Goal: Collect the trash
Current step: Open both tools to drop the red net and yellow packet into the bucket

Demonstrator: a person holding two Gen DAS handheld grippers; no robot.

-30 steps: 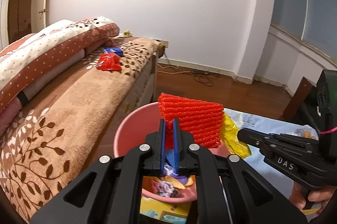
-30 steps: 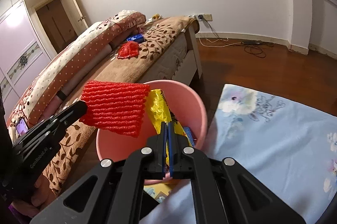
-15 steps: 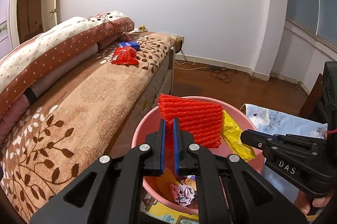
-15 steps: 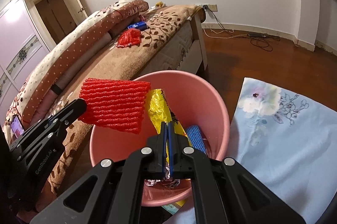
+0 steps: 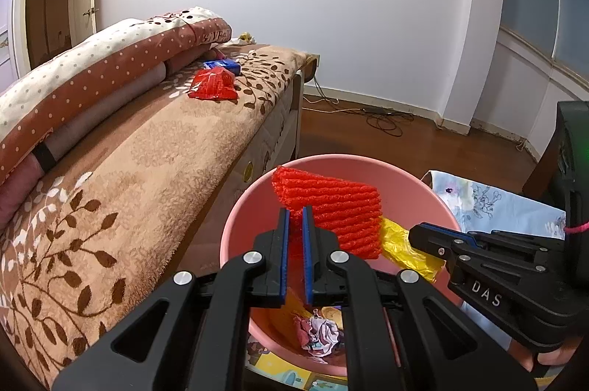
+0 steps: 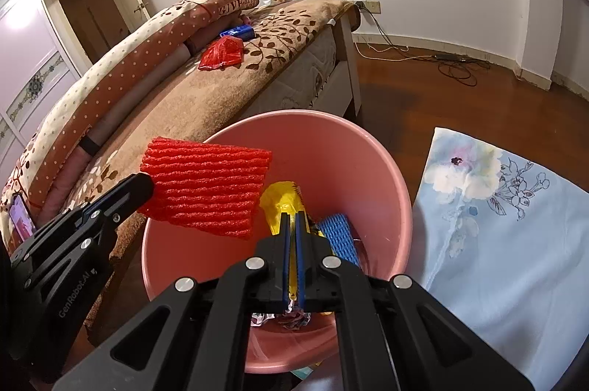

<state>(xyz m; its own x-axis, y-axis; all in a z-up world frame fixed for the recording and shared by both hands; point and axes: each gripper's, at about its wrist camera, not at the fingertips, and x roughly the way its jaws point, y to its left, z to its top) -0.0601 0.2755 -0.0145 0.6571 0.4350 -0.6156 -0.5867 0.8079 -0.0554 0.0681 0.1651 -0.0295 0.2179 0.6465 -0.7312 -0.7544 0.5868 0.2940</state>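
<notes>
Over the pink bucket (image 6: 386, 170), the left claw (image 5: 295, 225) is nearly closed, pinching a red foam net (image 5: 331, 207), while the right claw (image 6: 293, 229) is clamped on a yellow wrapper (image 6: 281, 199) just beside it. A blue foam net (image 6: 338, 236) and crumpled paper (image 5: 318, 332) lie inside. On the bed (image 5: 165, 140), well apart, rest a red packet (image 5: 213, 83) and a blue packet (image 5: 222, 64).

A red ribbed foam net (image 6: 206, 186) and yellow wrapper (image 6: 283, 203) hang over the pink bucket (image 6: 368, 155); the bed (image 5: 154, 148) blanket is tan with brown leaves.
</notes>
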